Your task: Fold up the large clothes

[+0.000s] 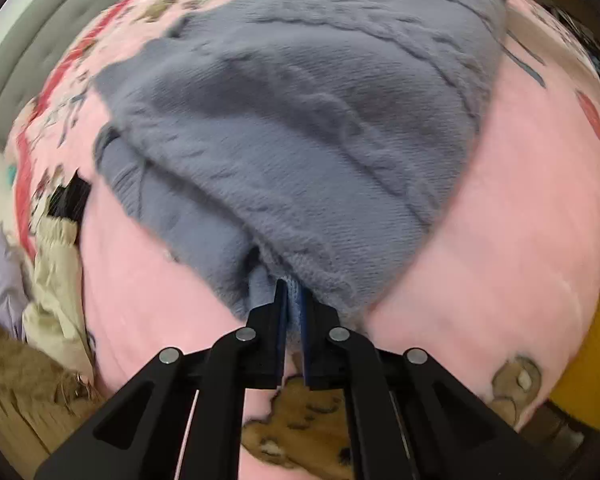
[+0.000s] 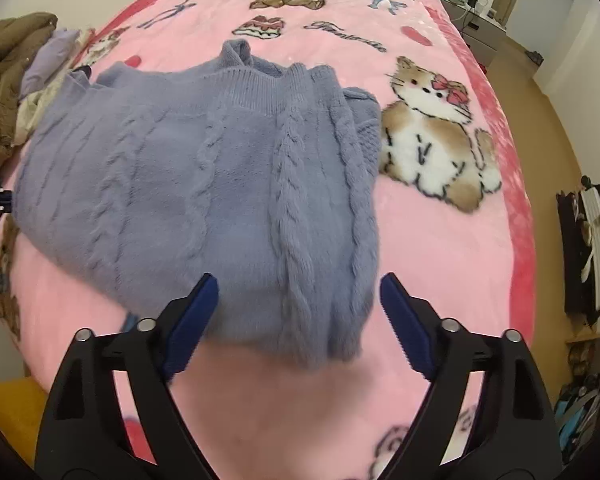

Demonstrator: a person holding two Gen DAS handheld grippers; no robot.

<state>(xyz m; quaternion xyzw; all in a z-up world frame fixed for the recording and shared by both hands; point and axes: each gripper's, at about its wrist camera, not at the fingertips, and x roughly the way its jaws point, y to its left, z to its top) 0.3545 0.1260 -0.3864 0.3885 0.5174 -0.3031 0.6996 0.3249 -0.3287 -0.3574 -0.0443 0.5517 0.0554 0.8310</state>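
Grey-blue cable-knit sweater (image 2: 204,184) lies folded on the pink fleece blanket (image 2: 440,248) covering the bed, nearer the left edge than the right. Left edge of the bed: pile of other clothes (image 2: 8,80), brown coat and pale lilac piece; shapes run together, cannot separate the rest. Left wrist view is motion-blurred, so knit detail there is soft. Left gripper (image 1: 293,300) is clamped on a bunched edge of the sweater, blue pads almost touching with ribbed knit pinched between them. What lies under the raised fold is hidden. In the right wrist view the tip of that gripper is cut off at the frame's left edge. Sweater texture: fuzzy, raised rope cables running lengthwise, ribbed collar (image 2: 240,56) at the far end, a sleeve layer tucked under on the right side. Right gripper (image 2: 298,292) is wide open, serrated blue pads either side of the sweater's near hem, not pinching it; contact cannot be judged. Right of the sweater: printed cat (image 2: 432,144) with red bow, flat on the blanket. Blanket's red border follows the right edge.
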